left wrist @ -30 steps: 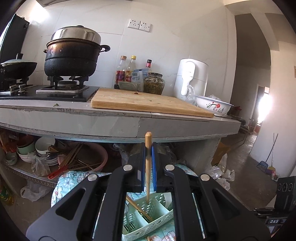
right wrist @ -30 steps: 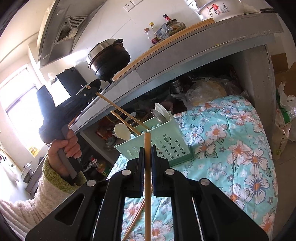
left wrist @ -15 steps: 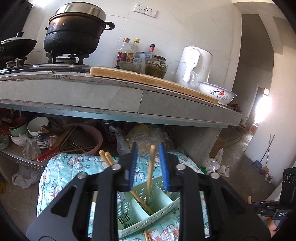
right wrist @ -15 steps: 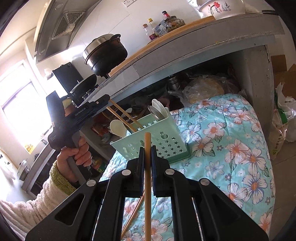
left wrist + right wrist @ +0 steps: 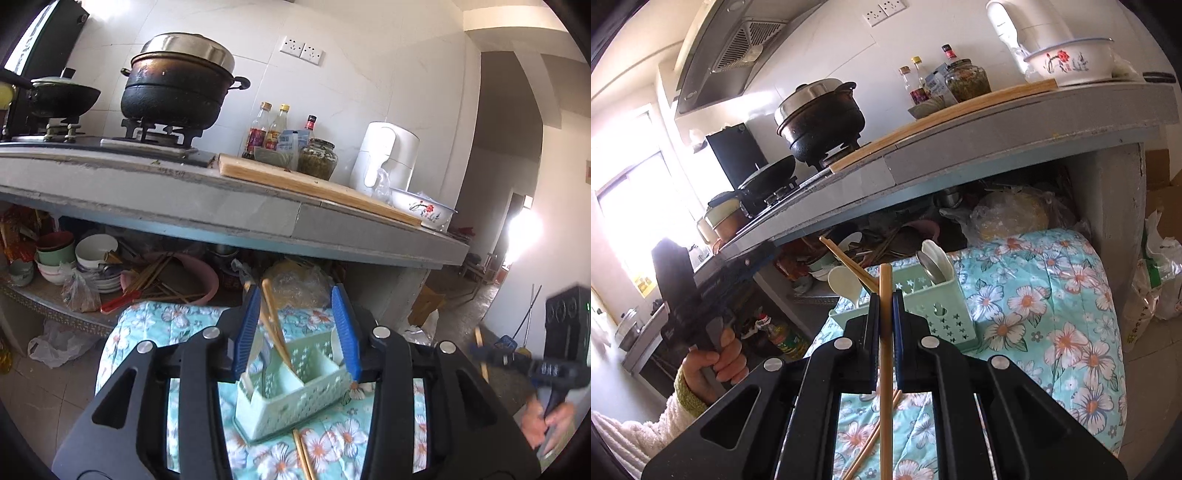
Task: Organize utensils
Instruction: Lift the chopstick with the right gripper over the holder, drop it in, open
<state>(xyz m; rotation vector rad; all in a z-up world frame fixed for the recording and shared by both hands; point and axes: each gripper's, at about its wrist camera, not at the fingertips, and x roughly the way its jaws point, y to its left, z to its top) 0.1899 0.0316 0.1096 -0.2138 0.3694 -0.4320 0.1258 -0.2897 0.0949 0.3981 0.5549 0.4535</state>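
Note:
A pale green utensil caddy (image 5: 295,384) stands on a floral cloth (image 5: 325,443). Two wooden chopsticks (image 5: 273,325) lean inside it. My left gripper (image 5: 298,332) hangs just above, jaws opening. The chopsticks rise between the blue pads (image 5: 251,332), and the pads do not press on them. My right gripper (image 5: 885,321) is shut on one upright chopstick (image 5: 885,291), in front of the caddy (image 5: 942,317). A white spoon (image 5: 844,284) and a metal spoon (image 5: 932,264) stick out of the caddy. Loose chopsticks (image 5: 868,443) lie on the cloth.
A grey counter (image 5: 258,218) overhangs the cloth, with a black pot (image 5: 177,92), cutting board (image 5: 314,184) and flowered bowl (image 5: 421,206). A shelf below holds stacked bowls (image 5: 74,258) and a pink basin (image 5: 199,277). A hand (image 5: 716,354) holds the left gripper's handle.
My left gripper let go of its chopstick, which now stands in the caddy, and its jaws spread wide. The right gripper rose a little with its chopstick still clamped.

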